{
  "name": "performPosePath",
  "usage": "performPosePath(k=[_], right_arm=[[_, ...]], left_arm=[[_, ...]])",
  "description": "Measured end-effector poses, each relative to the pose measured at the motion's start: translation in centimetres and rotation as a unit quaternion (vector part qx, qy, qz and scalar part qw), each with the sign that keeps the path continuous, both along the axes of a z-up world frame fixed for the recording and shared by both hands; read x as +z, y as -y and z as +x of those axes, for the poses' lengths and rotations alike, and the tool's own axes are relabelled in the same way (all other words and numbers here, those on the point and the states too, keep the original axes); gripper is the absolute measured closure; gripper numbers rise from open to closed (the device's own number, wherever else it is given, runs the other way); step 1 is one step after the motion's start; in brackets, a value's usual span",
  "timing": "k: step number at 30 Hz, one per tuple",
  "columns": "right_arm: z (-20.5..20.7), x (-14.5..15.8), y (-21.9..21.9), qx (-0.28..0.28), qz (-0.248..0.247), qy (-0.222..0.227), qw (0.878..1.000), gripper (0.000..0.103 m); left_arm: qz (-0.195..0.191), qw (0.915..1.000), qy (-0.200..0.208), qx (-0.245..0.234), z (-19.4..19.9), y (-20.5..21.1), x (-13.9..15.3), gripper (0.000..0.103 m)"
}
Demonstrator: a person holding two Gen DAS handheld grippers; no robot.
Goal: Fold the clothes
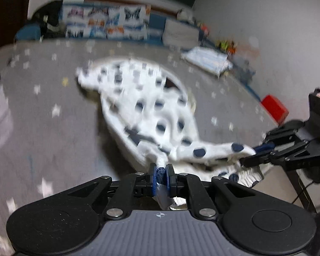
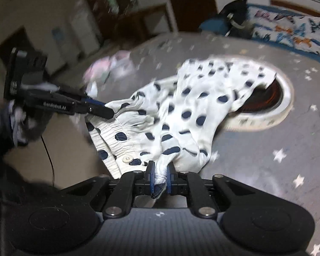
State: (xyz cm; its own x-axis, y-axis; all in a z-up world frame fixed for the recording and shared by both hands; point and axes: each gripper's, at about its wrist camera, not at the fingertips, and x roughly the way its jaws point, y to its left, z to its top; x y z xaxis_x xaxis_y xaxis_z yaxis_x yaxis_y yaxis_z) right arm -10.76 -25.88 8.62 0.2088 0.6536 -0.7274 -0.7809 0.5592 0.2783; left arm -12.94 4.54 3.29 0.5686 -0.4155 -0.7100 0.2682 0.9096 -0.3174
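Observation:
A white garment with navy dots [image 1: 151, 106] lies stretched across a grey star-print bedcover [image 1: 53, 98]. Its far end is draped over a round white basket [image 2: 285, 98]. My left gripper [image 1: 160, 170] is shut on a bunched edge of the garment at the near side. To its right, my right gripper [image 1: 247, 157] pinches another part of the same edge. In the right wrist view the right gripper [image 2: 160, 175] is shut on a gathered fold of the garment [image 2: 192, 106] beside a white button. The left gripper [image 2: 108, 112] grips the elastic edge at the left. The cloth sags between them.
A butterfly-print cover [image 1: 106, 21] and a folded striped cloth [image 1: 207, 59] lie at the far side of the bed. A red box [image 1: 274, 106] sits near the wall at right. A pale pink heap of clothes [image 2: 108, 68] lies at the bed's left edge.

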Motion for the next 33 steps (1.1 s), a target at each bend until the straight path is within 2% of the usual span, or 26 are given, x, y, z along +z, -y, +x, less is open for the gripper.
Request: performPosePath(k=[3,5,8,13,18,24,33], right_arm=[[-0.5,0.0,-0.6,0.020,-0.016,-0.007,1.000,0.084],[0.0,0.9,-0.8,0.024,-0.014,0.001,1.000,0.083],[1.4,2.6,-1.4,0.026,-0.005,0.018,0.999,0.081],[5.8,3.9,-5.5,0.023,-0.002,0.064,0.998,0.080],[11.4,2.5,-12.3,0.034,-0.009,0.087,0.996,0.078],[16.9,-0.1,-19.4,0.030,-0.034,0.100,0.994,0.072],[22.7,-4.3,-24.9,-0.001,-0.060,0.069,0.996,0.065]], left_arm=[[0.010,0.9995,-0.029,0.004,0.2,-0.7,-1.5,0.092],[0.008,0.9998,-0.016,0.007,0.2,-1.3,-0.8,0.088],[0.010,0.9997,0.019,0.013,0.1,-2.2,0.5,0.088],[0.004,0.9977,0.056,0.039,2.5,-3.0,1.0,0.088],[-0.005,0.9976,0.044,0.053,6.4,-2.4,-1.5,0.088],[-0.008,0.9972,0.024,0.071,9.2,-2.0,-4.2,0.088],[-0.021,0.9960,0.008,0.086,10.0,-2.7,-5.5,0.087]])
